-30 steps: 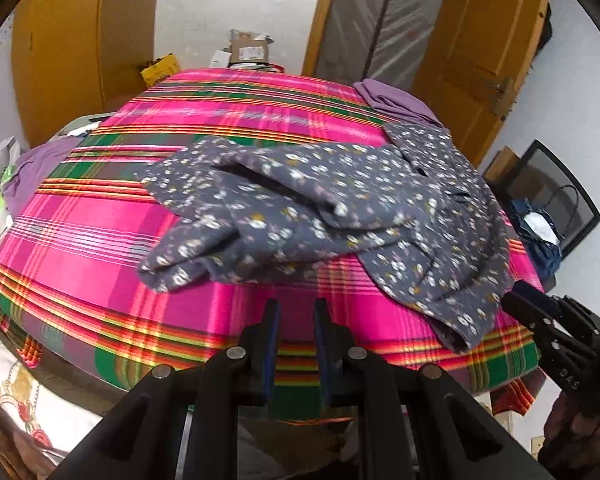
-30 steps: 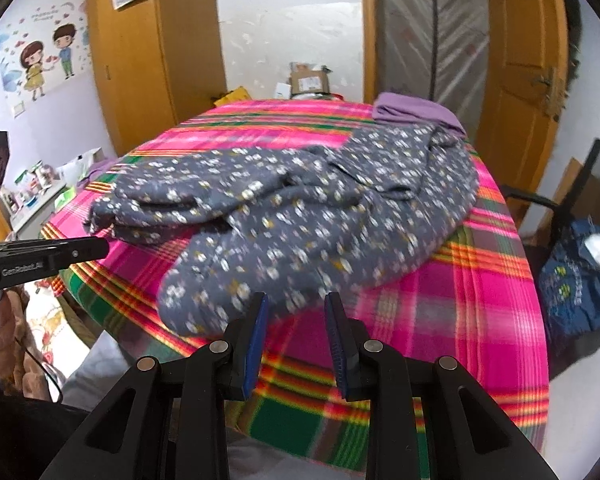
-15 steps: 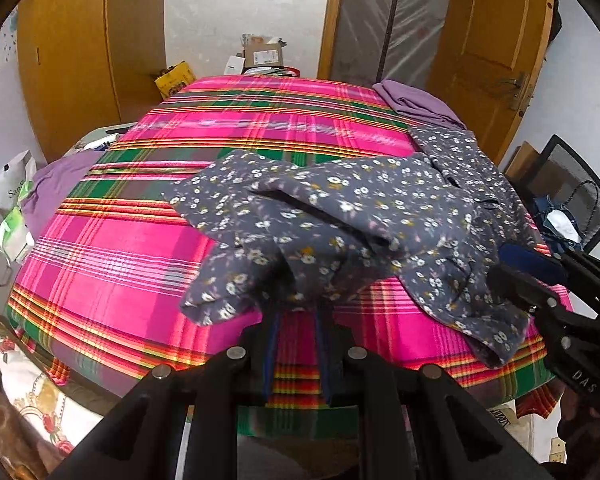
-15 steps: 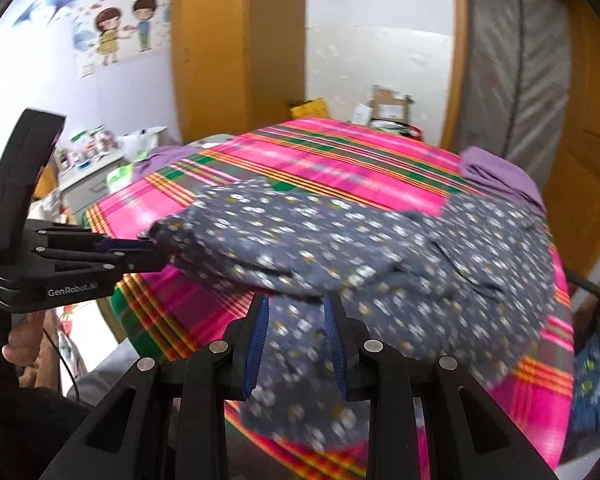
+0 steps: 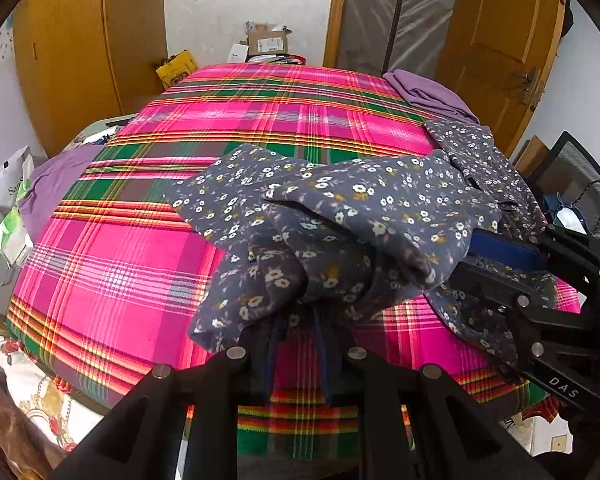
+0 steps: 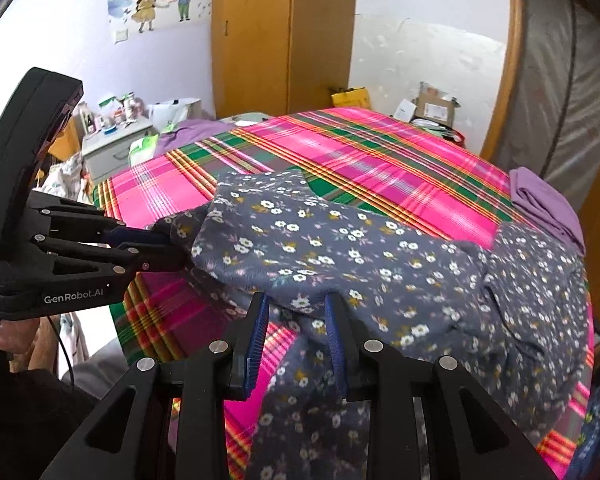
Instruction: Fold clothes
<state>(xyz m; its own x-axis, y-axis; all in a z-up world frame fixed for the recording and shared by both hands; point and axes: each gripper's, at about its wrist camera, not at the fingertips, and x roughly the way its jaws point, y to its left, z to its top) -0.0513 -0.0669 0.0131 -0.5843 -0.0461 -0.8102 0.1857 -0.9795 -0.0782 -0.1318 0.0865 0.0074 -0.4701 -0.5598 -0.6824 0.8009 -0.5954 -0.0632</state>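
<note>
Left wrist view: the floral garment (image 5: 380, 216), grey w/ small white and yellow flowers, is bunched up and lifted off the plaid bedspread (image 5: 148, 248). Its near edge drapes over the left gripper (image 5: 296, 320), so the fingertips are buried in cloth; the blue pads seem to be pinching a fold, tho the contact itself is hidden. At the right edge the right gripper (image 5: 476, 256) comes in sideways, one blue pad showing, its tips disappearing under the fabric. The rest of the garment trails toward the bed's right side, partly behind that gripper. A purple cloth (image 5: 432, 92) lies at the far corner.

Right wrist view: right gripper (image 6: 296, 312) has a hem of the garment (image 6: 380, 264) betw. its blue pads, fabric hanging down below them and cut off by the frame. Left gripper (image 6: 168, 246) at left, tips swallowed by cloth. A hand (image 6: 8, 344) below it is mostly out of view.
</note>
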